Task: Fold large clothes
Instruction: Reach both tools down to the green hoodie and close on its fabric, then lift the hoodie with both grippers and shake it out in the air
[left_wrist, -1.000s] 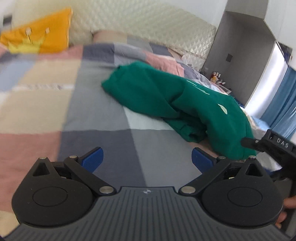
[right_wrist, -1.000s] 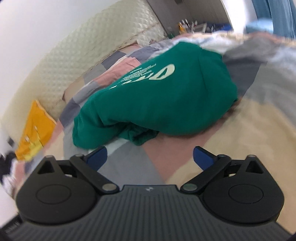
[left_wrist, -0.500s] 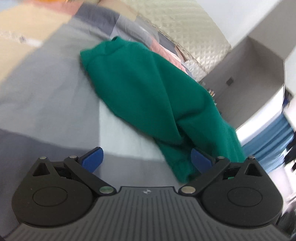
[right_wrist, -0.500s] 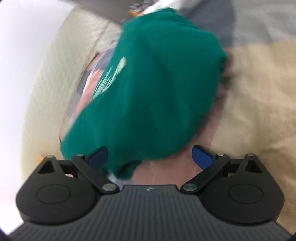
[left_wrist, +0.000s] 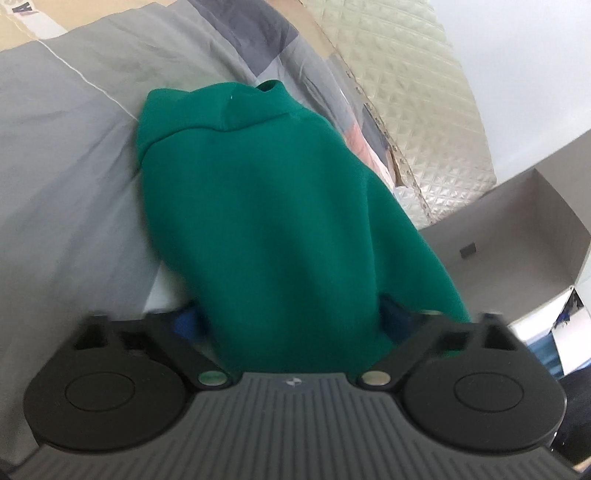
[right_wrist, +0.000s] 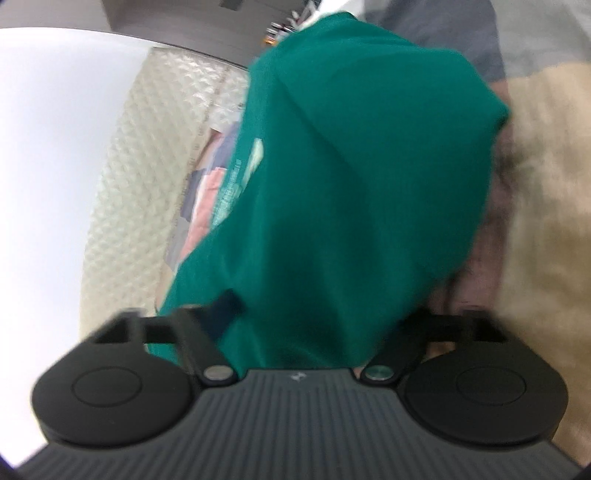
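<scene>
While jaws close, green sweatshirt (left_wrist: 273, 206) fills both hand-held grippers; bedspread (left_wrist: 62, 177) open leftward.

A patchwork bedspread (left_wrist: 66, 155) covers the bed; behind it a cream quilted headboard (left_wrist: 424, 110); beside that, a grey cabinet (left_wrist: 517, 236).

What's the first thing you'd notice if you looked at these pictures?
The big green sweatshirt jumps out: it lies bunched on the patchwork bedspread and fills the middle of both views. Its near edges sit between the jaws of the left gripper and the right gripper, which have just been closing around the cloth. Behind it runs a cream quilted headboard.
</scene>
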